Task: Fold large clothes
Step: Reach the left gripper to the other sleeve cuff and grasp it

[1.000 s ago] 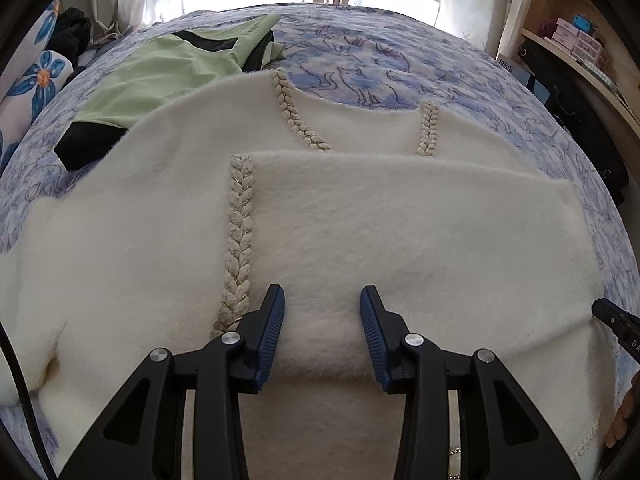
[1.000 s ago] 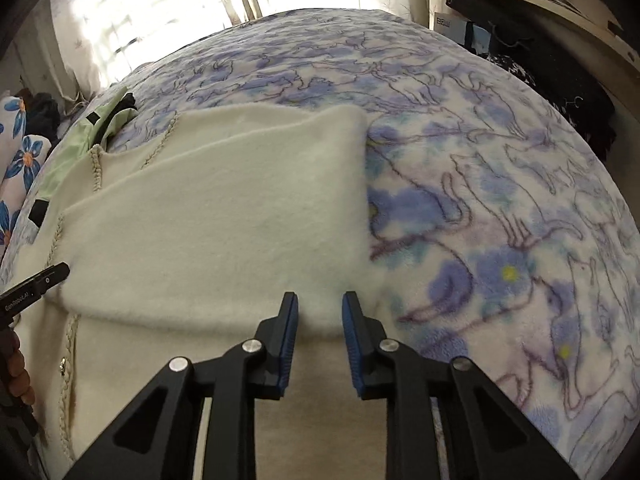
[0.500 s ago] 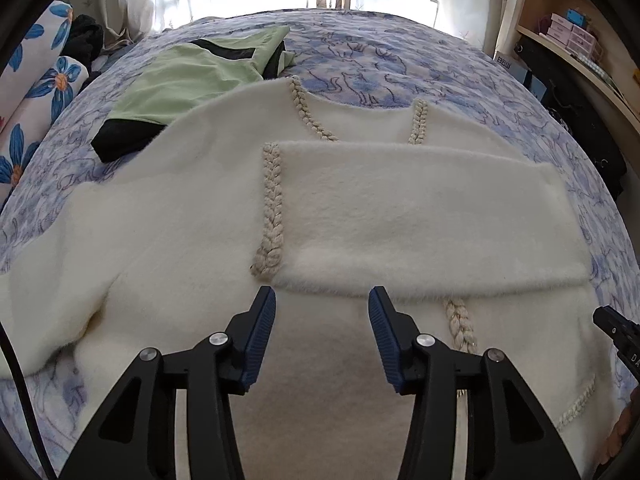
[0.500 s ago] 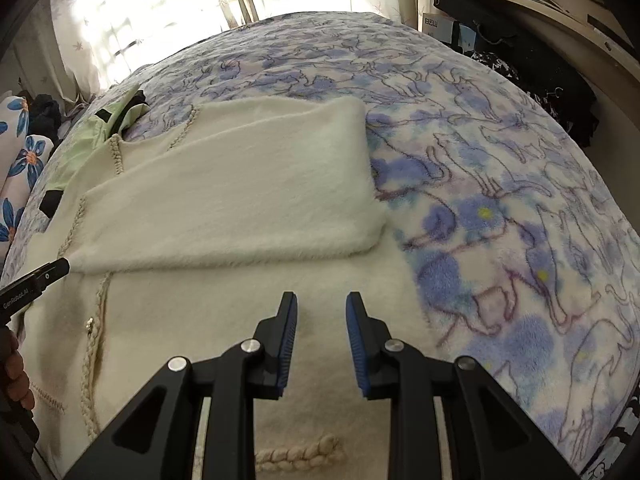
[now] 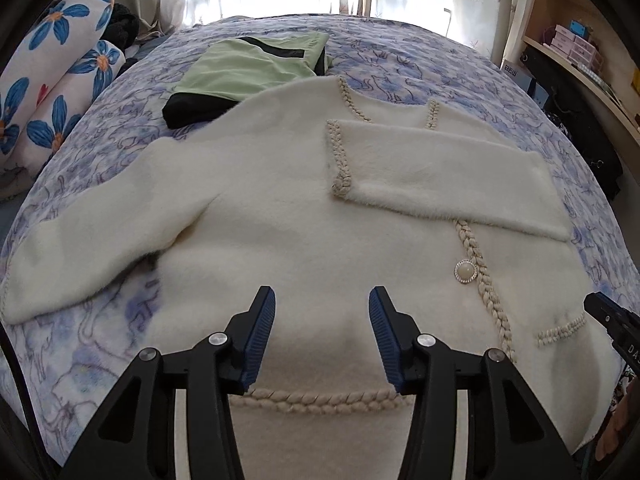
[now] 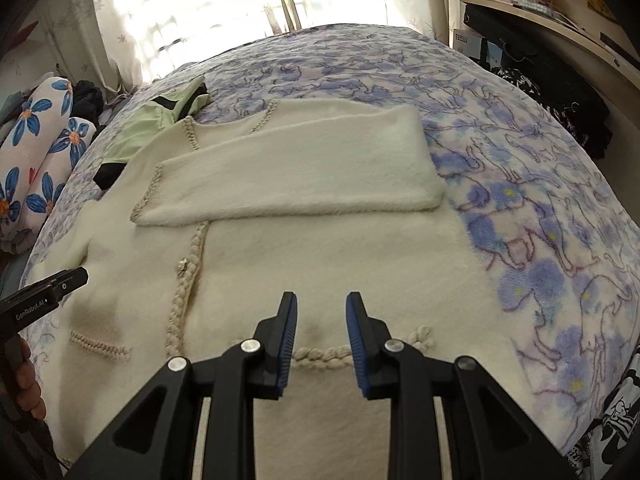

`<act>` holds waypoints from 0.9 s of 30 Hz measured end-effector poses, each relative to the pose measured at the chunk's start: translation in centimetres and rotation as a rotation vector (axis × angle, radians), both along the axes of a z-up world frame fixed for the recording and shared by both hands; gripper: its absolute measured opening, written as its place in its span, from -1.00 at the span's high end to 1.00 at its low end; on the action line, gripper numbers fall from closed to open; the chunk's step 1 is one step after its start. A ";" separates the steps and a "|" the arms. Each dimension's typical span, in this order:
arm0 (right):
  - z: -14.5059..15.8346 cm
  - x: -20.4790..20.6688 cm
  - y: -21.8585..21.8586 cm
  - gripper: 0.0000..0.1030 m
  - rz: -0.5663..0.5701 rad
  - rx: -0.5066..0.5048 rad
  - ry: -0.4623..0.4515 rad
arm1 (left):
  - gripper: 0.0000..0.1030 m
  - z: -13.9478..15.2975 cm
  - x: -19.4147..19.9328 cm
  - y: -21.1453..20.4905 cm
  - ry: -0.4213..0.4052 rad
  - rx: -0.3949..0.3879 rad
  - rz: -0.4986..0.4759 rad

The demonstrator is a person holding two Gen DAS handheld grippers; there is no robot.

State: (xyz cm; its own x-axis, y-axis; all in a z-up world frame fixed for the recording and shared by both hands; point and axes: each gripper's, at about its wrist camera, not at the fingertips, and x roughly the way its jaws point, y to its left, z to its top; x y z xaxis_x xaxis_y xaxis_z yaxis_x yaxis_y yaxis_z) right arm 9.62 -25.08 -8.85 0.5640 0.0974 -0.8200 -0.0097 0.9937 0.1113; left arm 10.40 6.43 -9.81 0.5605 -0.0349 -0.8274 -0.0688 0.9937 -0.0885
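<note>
Cream fuzzy cardigan point(image 5: 304, 240) is lying flat on the blue cat-print blanket point(image 6: 540, 208), filling the middle of both views. One sleeve point(image 6: 296, 172) is lying folded across the chest; the other sleeve point(image 5: 92, 240) is stretching out toward the left edge of the left-wrist view, nearer the left gripper point(image 5: 322, 336). Both it and the right gripper point(image 6: 322, 340) are hovering above the braided hem point(image 5: 320, 398), jaws apart and gripping nothing.

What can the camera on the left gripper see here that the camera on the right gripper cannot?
Only the left view shows the cream fluffy cardigan's unfolded sleeve stretched out sideways, and the round pearl button face-on. Only the right view shows the bare stretch of blue cat-print blanket beside the cardigan. Both show the sleeve folded across the chest, the green and black garment and the flowered pillows.
</note>
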 end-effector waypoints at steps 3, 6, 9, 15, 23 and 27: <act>0.6 -1.0 1.9 0.51 0.036 -0.008 -0.012 | 0.08 0.4 -2.3 1.5 -0.017 -0.009 0.026; 1.2 -1.7 4.0 0.51 0.080 -0.010 -0.023 | 0.08 0.8 -4.6 3.4 -0.046 -0.004 0.069; 1.7 -2.1 6.4 0.51 0.128 -0.021 -0.028 | 0.07 1.0 -6.7 5.7 -0.067 -0.027 0.104; 3.1 -3.0 11.8 0.51 0.214 -0.054 -0.065 | 0.06 0.4 -9.0 10.4 -0.072 -0.057 0.167; 3.5 -2.8 19.3 0.51 0.313 -0.073 -0.099 | 0.06 -1.9 -11.0 18.3 -0.052 -0.118 0.278; 3.1 -2.1 23.1 0.51 0.356 -0.082 -0.106 | 0.06 -3.0 -11.4 22.6 -0.054 -0.136 0.334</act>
